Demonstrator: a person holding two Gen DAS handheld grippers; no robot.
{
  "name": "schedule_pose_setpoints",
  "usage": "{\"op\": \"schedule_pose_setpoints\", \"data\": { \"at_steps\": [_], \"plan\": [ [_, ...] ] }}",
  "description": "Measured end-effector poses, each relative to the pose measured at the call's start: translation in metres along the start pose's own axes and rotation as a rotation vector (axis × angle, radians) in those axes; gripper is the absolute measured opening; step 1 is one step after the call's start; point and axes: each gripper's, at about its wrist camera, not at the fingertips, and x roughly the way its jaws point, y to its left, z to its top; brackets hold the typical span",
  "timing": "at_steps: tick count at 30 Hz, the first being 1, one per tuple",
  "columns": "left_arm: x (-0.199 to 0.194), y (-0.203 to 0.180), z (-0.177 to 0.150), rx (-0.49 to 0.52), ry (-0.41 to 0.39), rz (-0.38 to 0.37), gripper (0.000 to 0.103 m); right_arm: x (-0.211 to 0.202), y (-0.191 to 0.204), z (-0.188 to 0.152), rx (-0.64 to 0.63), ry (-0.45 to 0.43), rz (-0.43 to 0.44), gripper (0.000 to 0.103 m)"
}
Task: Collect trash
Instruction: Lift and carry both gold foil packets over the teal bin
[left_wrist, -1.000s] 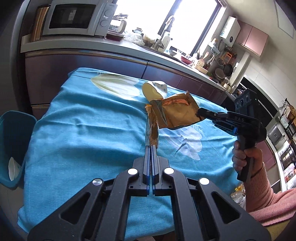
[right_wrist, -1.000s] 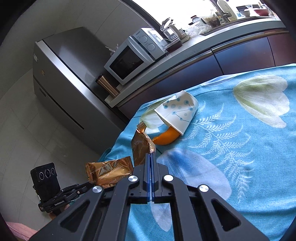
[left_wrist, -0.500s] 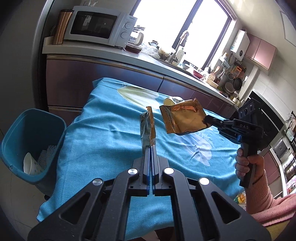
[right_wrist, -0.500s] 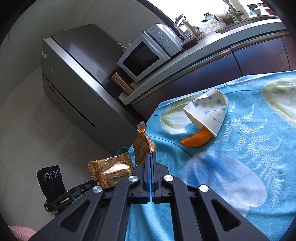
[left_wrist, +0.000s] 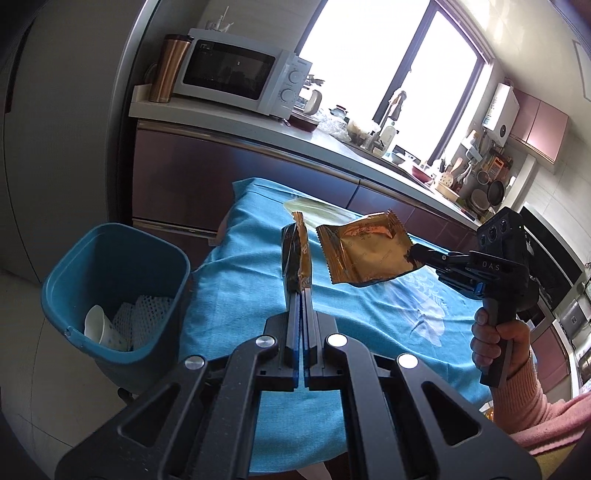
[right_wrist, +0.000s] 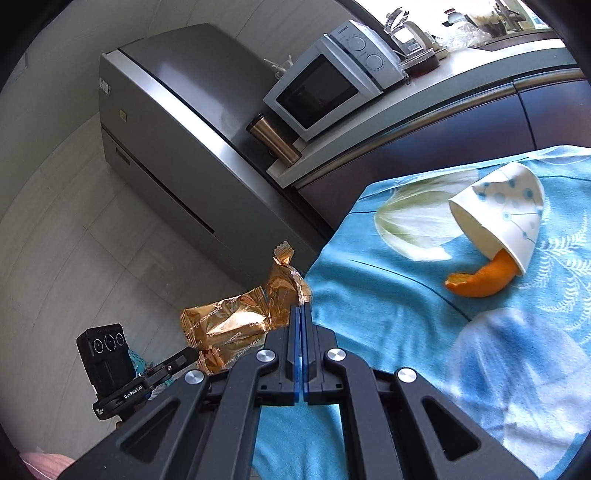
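Two handheld grippers each hold a crinkled gold foil wrapper in the air beside the blue-clothed tabletop (left_wrist: 236, 280). The left gripper (left_wrist: 302, 291) pinches the edge-on gold wrapper (left_wrist: 297, 258); the right gripper (left_wrist: 413, 254) clamps the flat gold wrapper (left_wrist: 364, 251). A teal plastic bin (left_wrist: 110, 258) stands on the floor, lower left.

cup (right_wrist: 504, 216), peel (right_wrist: 480, 278) on tablecloth (right_wrist: 388, 288)

Your left gripper (left_wrist: 303, 291) has its jaws pressed together, pinching a wrapper edge-on. Your right gripper (left_wrist: 415, 253) reaches in from the right, raised level, jaws likewise clamped on a wrapper corner. Your right hand (left_wrist: 496, 341) wraps its handle, pink sleeve at the wrist.
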Motion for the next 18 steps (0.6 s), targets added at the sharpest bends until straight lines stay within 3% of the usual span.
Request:
{"op": "schedule_pose_setpoints", "data": {
  "at_steps": [18],
  "plan": [
    [-0.02, 0.081, 0.014, -0.091, -0.05, 0.19, 0.001, 0.1, 0.049, 0.012, -0.053, 0.147, 0.091, 0.0]
  ]
}}
